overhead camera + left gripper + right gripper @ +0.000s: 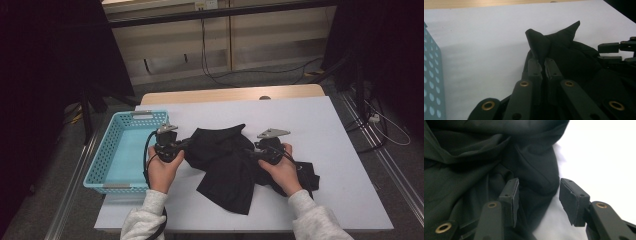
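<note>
A crumpled black cloth (225, 162) lies in the middle of the white table (310, 120). My left gripper (188, 144) is at the cloth's left edge and points right. In the left gripper view its jaws (542, 62) are shut on a fold of the cloth (564, 52), which sticks up in a peak beyond the tips. My right gripper (249, 152) rests over the right part of the cloth and points left. In the right gripper view it (539, 192) stands open, with a rounded edge of the cloth (474, 170) lying between and just beyond the pads, untouched by them.
A light blue perforated basket (107, 145) stands at the table's left edge, close to my left hand; its wall (431, 75) appears in the left gripper view. More black cloth (309, 175) lies under my right wrist. Bare white table (604, 157) spreads at the back and right.
</note>
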### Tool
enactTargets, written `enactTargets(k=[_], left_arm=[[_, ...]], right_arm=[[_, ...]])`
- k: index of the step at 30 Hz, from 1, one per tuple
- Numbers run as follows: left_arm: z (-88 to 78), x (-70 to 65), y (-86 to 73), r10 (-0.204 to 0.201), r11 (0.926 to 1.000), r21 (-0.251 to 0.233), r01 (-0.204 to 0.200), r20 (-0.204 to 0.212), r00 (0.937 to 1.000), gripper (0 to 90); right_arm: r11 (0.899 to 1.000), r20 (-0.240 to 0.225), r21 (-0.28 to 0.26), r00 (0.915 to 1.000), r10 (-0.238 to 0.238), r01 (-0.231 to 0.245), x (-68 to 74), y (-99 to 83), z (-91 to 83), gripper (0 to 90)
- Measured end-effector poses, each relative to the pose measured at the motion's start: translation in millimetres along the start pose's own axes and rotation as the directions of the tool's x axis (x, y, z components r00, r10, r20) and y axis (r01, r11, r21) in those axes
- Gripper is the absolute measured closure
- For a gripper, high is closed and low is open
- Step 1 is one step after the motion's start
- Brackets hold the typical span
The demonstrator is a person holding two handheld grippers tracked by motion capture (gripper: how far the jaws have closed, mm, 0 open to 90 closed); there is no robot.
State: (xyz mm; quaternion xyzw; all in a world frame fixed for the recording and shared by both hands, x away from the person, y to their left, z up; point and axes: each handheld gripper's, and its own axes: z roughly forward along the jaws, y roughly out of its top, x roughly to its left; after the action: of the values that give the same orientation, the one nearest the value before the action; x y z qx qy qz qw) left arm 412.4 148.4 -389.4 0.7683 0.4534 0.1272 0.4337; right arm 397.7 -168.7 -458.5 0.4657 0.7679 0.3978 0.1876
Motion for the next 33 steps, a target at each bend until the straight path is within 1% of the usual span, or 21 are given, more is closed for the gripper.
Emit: enactTargets(k=[1,2,3,4,5,6,7,10,13,15,17,19,21,22,23,25,26,28,30,31,33], left_arm=[[0.0,-0.3,0.3,0.003,1.0000,0.004,-0.003,0.000,1.0000,85.6],[-0.2,-0.6,0.6,0.003,1.0000,0.001,-0.003,-0.001,1.0000,85.6],[-0.5,-0.5,0.8,0.003,1.0000,0.001,-0.003,-0.002,1.0000,85.6],[-0.7,-0.2,0.4,0.002,1.0000,-0.003,-0.002,-0.002,1.0000,85.6],[-0.9,0.6,0.2,0.001,1.0000,-0.001,-0.001,-0.002,1.0000,85.6],[-1.2,1.8,0.2,-0.002,1.0000,0.001,0.002,-0.003,1.0000,85.6],[-1.2,2.9,0.2,-0.007,1.0000,-0.005,0.007,-0.004,1.0000,85.7],[-2.3,5.0,0.1,-0.017,0.9998,-0.006,0.017,-0.007,0.9998,85.7],[-3.2,6.5,-0.3,-0.029,0.9995,-0.015,0.028,-0.008,0.9996,85.7],[-2.1,7.4,-1.1,-0.033,0.9994,-0.010,0.033,-0.007,0.9994,85.8],[0.7,8.1,-3.2,-0.041,0.9992,-0.004,0.041,-0.006,0.9991,85.9],[3.1,8.6,-4.9,-0.049,0.9988,0.004,0.049,-0.006,0.9988,85.8],[5.0,7.7,-5.4,-0.049,0.9987,0.009,0.049,0.002,0.9988,85.8],[5.8,6.8,-5.4,-0.047,0.9988,0.010,0.047,0.004,0.9989,85.8],[6.4,5.7,-5.3,-0.045,0.9989,0.012,0.045,0.007,0.9990,85.8],[7.2,4.6,-5.5,-0.044,0.9989,0.014,0.044,0.013,0.9990,85.8],[7.4,4.4,-5.7,-0.047,0.9988,0.015,0.047,0.013,0.9988,85.8],[6.9,5.3,-6.7,-0.048,0.9987,0.020,0.047,0.010,0.9988,85.8],[5.4,6.1,-8.3,-0.046,0.9986,0.025,0.046,0.005,0.9989,85.8],[4.6,6.3,-9.0,-0.044,0.9986,0.028,0.044,-0.002,0.9990,85.8],[3.4,7.0,-11.0,-0.041,0.9988,0.028,0.041,-0.008,0.9991,85.8]], right_arm=[[1.000,0.004,0.014,0.9999,-0.015,0.015,0.3,0.6,2.3,54.8],[0.999,0.010,0.026,0.9996,-0.027,0.027,0.5,1.0,4.1,59.7],[0.999,0.007,0.035,0.9994,-0.034,0.034,0.1,0.5,5.4,69.3],[0.998,-0.008,0.051,0.9996,-0.027,0.028,-0.2,-0.2,6.3,78.4],[0.998,-0.027,0.052,0.9991,-0.034,0.035,-0.7,-0.5,5.8,84.3],[0.998,-0.038,0.045,0.9987,-0.034,0.036,-0.8,-0.4,4.5,85.8],[0.998,-0.040,0.051,0.9985,-0.038,0.040,-1.3,-0.3,2.9,86.2],[0.997,-0.032,0.059,0.9984,-0.046,0.048,-3.8,-0.9,-6.8,86.6],[0.996,-0.028,0.067,0.9981,-0.055,0.056,-9.2,-5.0,-25.6,86.7],[0.996,-0.010,0.059,0.9981,-0.061,0.061,-13.8,-9.1,-41.7,86.6],[0.996,-0.007,0.049,0.9976,-0.069,0.070,-18.2,-15.6,-54.3,86.6],[0.995,-0.007,0.064,0.9969,-0.079,0.079,-22.0,-21.5,-62.6,86.5],[0.995,-0.025,0.067,0.9975,-0.066,0.067,-25.2,-25.4,-67.4,85.6],[0.995,-0.027,0.064,0.9969,-0.073,0.075,-25.6,-25.6,-68.8,83.4],[0.995,-0.025,0.049,0.9959,-0.087,0.088,-25.0,-24.5,-69.3,77.9],[0.995,-0.021,0.021,0.9952,-0.096,0.096,-22.6,-19.1,-68.8,62.9],[0.995,-0.026,0.006,0.9943,-0.103,0.103,-20.2,-15.8,-67.6,57.3],[0.992,-0.021,-0.008,0.9914,-0.129,0.129,-14.1,-9.5,-62.5,53.0],[0.989,-0.024,-0.018,0.9889,-0.147,0.146,-9.4,-4.6,-53.6,52.4],[0.988,-0.020,-0.017,0.9883,-0.151,0.151,-8.1,-2.5,-48.3,51.6],[0.990,-0.027,-0.004,0.9894,-0.142,0.142,-8.1,0.8,-37.8,48.2]])
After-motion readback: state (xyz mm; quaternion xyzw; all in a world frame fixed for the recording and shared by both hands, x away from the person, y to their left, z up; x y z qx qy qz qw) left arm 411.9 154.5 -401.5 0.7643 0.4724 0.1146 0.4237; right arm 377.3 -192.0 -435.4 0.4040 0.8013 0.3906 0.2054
